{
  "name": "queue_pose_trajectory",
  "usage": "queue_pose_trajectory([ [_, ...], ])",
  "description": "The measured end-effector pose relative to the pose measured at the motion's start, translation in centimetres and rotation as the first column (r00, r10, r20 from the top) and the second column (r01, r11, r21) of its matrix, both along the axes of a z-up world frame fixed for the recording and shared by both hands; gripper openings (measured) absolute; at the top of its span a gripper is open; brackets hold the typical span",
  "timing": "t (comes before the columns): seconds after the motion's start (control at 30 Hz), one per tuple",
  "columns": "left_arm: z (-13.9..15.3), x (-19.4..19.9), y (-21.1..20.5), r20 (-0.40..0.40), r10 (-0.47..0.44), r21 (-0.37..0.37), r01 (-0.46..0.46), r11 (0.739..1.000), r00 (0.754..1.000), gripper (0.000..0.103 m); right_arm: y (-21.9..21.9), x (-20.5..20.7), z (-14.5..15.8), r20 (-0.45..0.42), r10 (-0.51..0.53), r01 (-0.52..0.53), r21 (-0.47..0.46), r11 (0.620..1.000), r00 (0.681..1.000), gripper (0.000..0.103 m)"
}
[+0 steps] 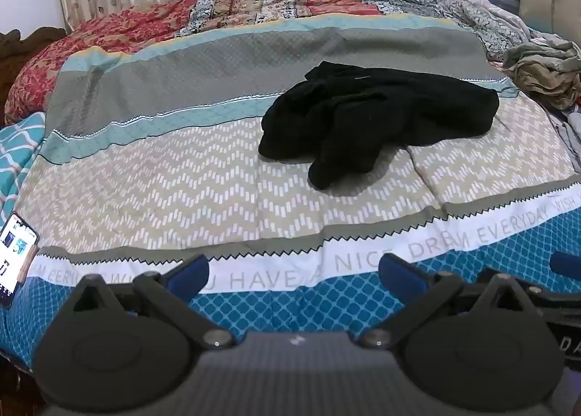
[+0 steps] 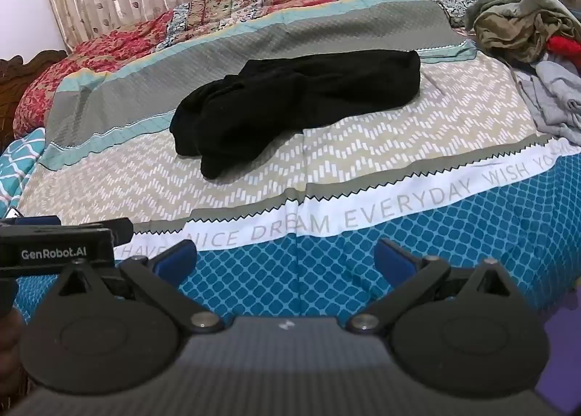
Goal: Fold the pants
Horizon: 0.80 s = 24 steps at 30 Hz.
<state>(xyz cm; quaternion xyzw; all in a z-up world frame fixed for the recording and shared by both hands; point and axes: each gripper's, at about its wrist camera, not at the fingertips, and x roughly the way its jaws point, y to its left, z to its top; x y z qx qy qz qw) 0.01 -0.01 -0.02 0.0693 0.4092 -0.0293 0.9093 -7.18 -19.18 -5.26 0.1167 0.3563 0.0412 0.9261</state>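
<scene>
Pants (image 1: pixel 377 118), one crumpled pair; two claws (image 1: pixel 294 272) (image 2: pixel 285 258) spread empty.

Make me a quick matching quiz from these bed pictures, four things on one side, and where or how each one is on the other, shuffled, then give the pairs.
1. black pants
2. phone
3. olive clothes pile
4. left gripper

A. far right of the bed
B. open, holding nothing
C. crumpled mid-bed
D. left edge of the bed, screen lit

Pairs: 1-C, 2-D, 3-A, 4-B
</scene>
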Motion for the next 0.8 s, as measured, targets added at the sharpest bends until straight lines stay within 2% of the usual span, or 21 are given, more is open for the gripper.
queue_pose_trajectory([
  [0.1,0.0,-0.4,0.3,0.013,-0.005,-0.014,0.005,1.000,1.000,0.103,-0.1,0.1,0.2,-0.003,-0.002,0.002,0.015,1.000,1.000,0.103],
  [0.2,-0.5,-1.1,0.5,0.015,0.029,-0.043,-0.028,0.999,0.999,0.103,-0.7,0.3,0.0,0.016,-0.018,0.018,0.020,1.000,1.000,0.103],
  [0.3,-0.5,-1.5,1.7,0.006,0.049,-0.128,-0.048,0.991,0.999,0.103,-1.3,0.4,0.0,0.058,-0.047,0.045,0.032,0.998,0.997,0.103],
  [0.37,-0.2,-1.5,2.0,0.013,0.019,-0.206,-0.016,0.978,1.000,0.103,-1.8,0.6,0.1,0.087,-0.071,0.068,0.045,0.997,0.994,0.103],
  [0.43,-0.2,-0.8,2.0,0.016,0.000,-0.236,0.004,0.972,1.000,0.103,-2.3,1.0,-0.3,0.109,-0.094,0.088,0.053,0.995,0.990,0.103],
  [0.47,-0.3,-0.3,1.9,0.016,-0.001,-0.237,0.005,0.971,1.000,0.103,-2.6,1.2,-0.5,0.113,-0.105,0.099,0.059,0.993,0.988,0.101],
  [0.53,-0.3,1.3,1.8,0.030,-0.002,-0.264,0.010,0.964,1.000,0.103,-3.4,1.7,-1.1,0.110,-0.121,0.115,0.063,0.991,0.986,0.083],
  [0.63,0.1,4.9,0.2,0.126,-0.009,-0.191,0.034,0.981,0.992,0.103,-4.6,2.2,-1.9,0.097,-0.137,0.130,0.076,0.989,0.986,0.063],
  [0.73,-0.9,9.3,-3.0,0.221,-0.087,-0.062,0.103,0.993,0.971,0.102,-6.3,2.9,-2.8,0.070,-0.181,0.173,0.103,0.979,0.981,0.062],
  [0.8,-2.3,11.4,-5.1,0.236,-0.134,0.017,0.134,0.991,0.962,0.098,-6.9,3.0,-3.2,0.060,-0.209,0.201,0.109,0.973,0.976,0.062],
])
